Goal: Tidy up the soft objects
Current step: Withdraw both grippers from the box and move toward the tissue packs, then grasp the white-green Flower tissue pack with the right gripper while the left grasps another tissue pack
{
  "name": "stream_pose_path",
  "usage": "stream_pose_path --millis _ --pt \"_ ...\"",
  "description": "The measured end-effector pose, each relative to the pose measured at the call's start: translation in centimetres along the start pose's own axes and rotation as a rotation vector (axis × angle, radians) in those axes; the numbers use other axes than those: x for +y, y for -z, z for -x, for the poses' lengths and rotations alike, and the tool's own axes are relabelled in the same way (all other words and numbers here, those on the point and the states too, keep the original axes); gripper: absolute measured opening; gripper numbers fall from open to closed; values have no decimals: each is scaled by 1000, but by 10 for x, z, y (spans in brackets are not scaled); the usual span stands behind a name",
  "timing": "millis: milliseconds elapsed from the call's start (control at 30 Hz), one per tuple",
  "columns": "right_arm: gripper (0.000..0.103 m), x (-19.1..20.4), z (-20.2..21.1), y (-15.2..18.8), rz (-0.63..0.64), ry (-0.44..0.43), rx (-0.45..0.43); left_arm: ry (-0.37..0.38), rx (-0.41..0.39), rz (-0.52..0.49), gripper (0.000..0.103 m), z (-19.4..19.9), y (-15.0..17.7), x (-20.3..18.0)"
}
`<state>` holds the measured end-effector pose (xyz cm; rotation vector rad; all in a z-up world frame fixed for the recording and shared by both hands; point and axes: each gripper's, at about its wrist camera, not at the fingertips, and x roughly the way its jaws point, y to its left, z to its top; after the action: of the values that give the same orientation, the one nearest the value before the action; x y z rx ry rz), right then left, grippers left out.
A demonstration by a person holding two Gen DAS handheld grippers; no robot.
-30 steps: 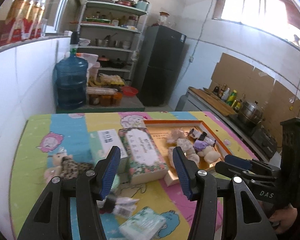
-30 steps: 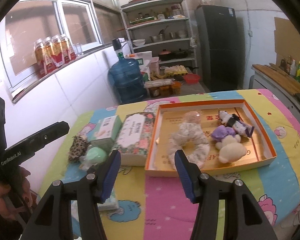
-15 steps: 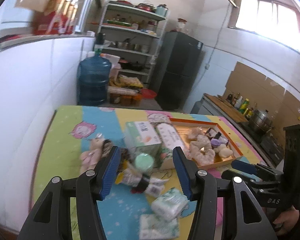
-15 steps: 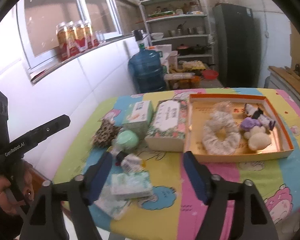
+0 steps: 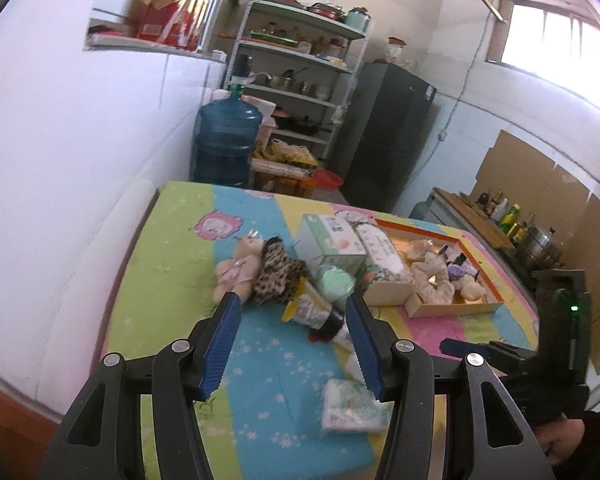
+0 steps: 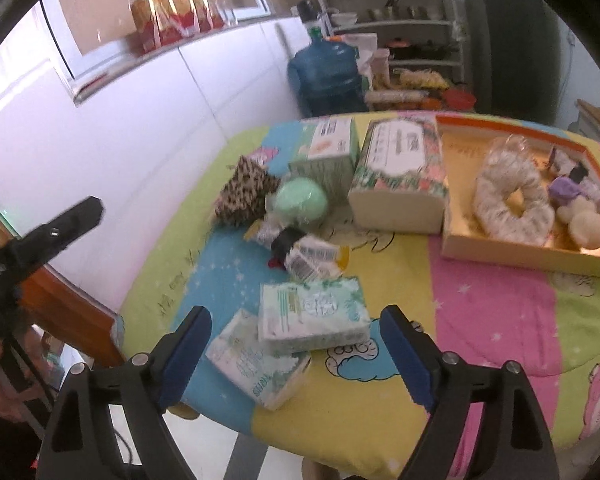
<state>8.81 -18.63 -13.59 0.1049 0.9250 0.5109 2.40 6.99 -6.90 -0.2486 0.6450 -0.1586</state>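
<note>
On the colourful table mat lie a pink teddy [image 5: 236, 270], a leopard-print soft piece [image 5: 278, 276] [image 6: 246, 192], a green round puff [image 5: 334, 284] [image 6: 302, 202], wrapped packets [image 6: 308, 258] and two tissue packs [image 6: 314, 318] [image 6: 256, 364]. An orange tray [image 6: 520, 256] [image 5: 452, 308] at the right holds a white ring-shaped plush [image 6: 508, 200] and small toys. My left gripper [image 5: 294, 344] hangs open and empty, short of the packets. My right gripper [image 6: 296, 360] is above the tissue packs; its jaws are opening and the pads touch nothing.
A green box [image 6: 328, 150] and a floral tissue box [image 6: 400, 168] stand between the loose pile and the tray. The white wall borders the table on the left. A blue water jug [image 5: 226, 142], shelves and a dark fridge stand beyond the far edge.
Both views have swung away from the tray toward the loose pile at the table's near left. The right jaws have spread wider. The tissue packs now lie just ahead of the right fingers.
</note>
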Motion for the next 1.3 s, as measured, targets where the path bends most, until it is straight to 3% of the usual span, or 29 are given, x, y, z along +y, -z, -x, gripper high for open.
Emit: stream_pose_path --millis 433,733,833,900,1100,1300 --pt "86 -10 -49 0 33 18 96 -69 22 50 56 3 7 25" --pt "86 -3 -65 1 110 61 128 -45 46 47 56 -10 9 22" --pt "75 -1 -64 3 123 74 124 -26 57 39 56 -15 11 19" --pt "74 -4 -61 3 105 79 124 -5 67 31 56 -19 13 16" --pt "74 -16 -38 1 58 106 56 131 108 -48 56 -35 24 5" --pt "74 -30 -8 2 -5 133 2 437 191 -262 56 -52 45 -19"
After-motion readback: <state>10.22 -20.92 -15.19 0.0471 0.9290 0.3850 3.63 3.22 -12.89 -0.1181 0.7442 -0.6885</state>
